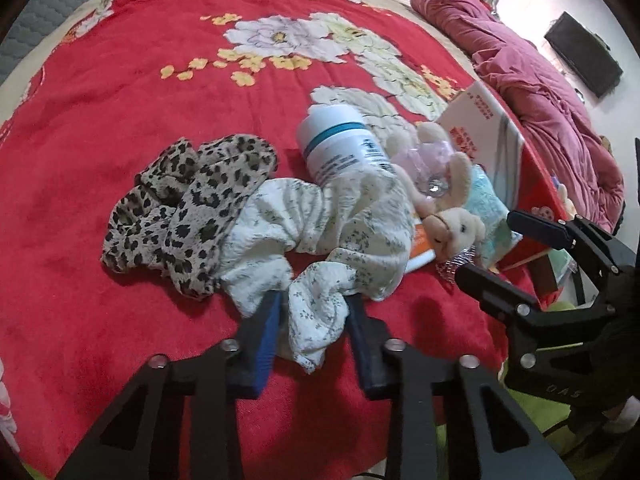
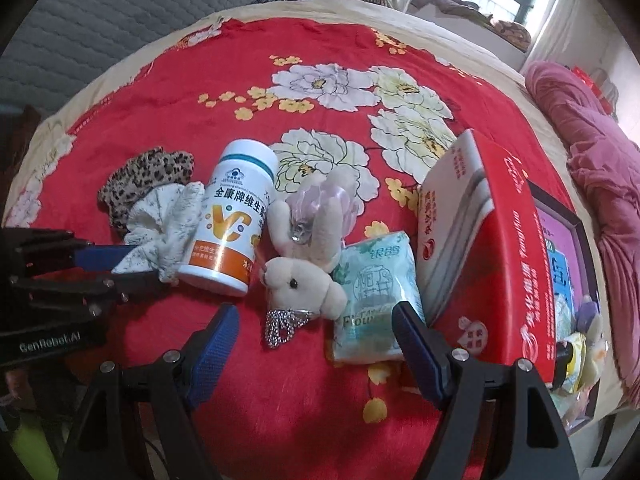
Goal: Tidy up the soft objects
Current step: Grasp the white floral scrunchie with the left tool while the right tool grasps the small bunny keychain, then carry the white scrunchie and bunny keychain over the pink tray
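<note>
Left gripper (image 1: 312,320): jaws pinched on a fold of the white floral scrunchie (image 1: 320,240), which lies on the red floral blanket (image 1: 140,80) near its front edge, touching the leopard-print scrunchie (image 1: 180,208) beside it. Right gripper (image 2: 316,344): jaws spread, holding nothing, poised over the plush rabbit (image 2: 304,276); contact cannot be confirmed. The rabbit lies between a white vitamin bottle (image 2: 232,224) and a pale green tissue pack (image 2: 372,280). A red box (image 2: 508,248) stands toward the blanket's right edge.
</note>
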Motion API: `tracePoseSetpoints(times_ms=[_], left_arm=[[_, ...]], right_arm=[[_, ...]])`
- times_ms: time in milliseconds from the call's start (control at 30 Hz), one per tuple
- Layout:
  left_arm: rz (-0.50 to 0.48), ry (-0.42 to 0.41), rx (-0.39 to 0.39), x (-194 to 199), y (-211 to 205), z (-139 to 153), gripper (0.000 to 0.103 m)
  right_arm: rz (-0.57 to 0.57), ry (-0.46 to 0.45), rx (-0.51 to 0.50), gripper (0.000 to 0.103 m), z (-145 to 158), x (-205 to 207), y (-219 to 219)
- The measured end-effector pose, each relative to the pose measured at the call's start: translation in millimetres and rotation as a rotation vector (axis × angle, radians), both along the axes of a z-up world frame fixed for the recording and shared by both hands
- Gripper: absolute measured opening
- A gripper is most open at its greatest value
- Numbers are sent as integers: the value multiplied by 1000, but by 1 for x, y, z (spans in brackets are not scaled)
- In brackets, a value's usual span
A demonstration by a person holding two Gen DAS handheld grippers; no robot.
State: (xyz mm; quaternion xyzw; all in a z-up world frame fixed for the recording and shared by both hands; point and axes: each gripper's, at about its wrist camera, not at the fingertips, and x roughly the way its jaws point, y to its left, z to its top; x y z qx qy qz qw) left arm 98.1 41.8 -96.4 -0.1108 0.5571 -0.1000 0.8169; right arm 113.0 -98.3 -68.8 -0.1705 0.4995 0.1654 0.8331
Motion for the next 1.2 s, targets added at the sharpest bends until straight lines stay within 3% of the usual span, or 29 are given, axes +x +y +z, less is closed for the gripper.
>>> tracePoseSetpoints(times_ms=[200, 333, 367, 400, 467, 500, 800, 1067, 1200], left_arm=[[13, 1, -44, 2, 8, -4, 17], [16, -7, -61, 1, 10, -4, 15], [15, -11, -64, 1, 10, -3, 15], [14, -14, -65, 1, 9, -3, 15], [11, -17, -64, 0, 8, -2, 15], [9, -22, -62, -1, 8, 0, 15], [9, -67, -74, -6, 5, 19, 14], [-14, -161, -78, -8, -6, 67, 14], [-48, -213, -70, -5, -22, 97, 14]], right_arm=[[57, -68, -142, 78, -17, 4, 24], [87, -103, -237, 78, -34, 2, 36], [90, -112, -243, 74, -36, 2, 36], [92, -118, -243, 61, -38, 2, 36], [88, -141, -238, 49, -36, 2, 34], [86, -139, -226, 44, -34, 3, 32], [33, -115, -35, 42, 5, -4, 6], [-30, -169, 113, 42, 61, -11, -19], [-68, -208, 134, 42, 84, -14, -35]])
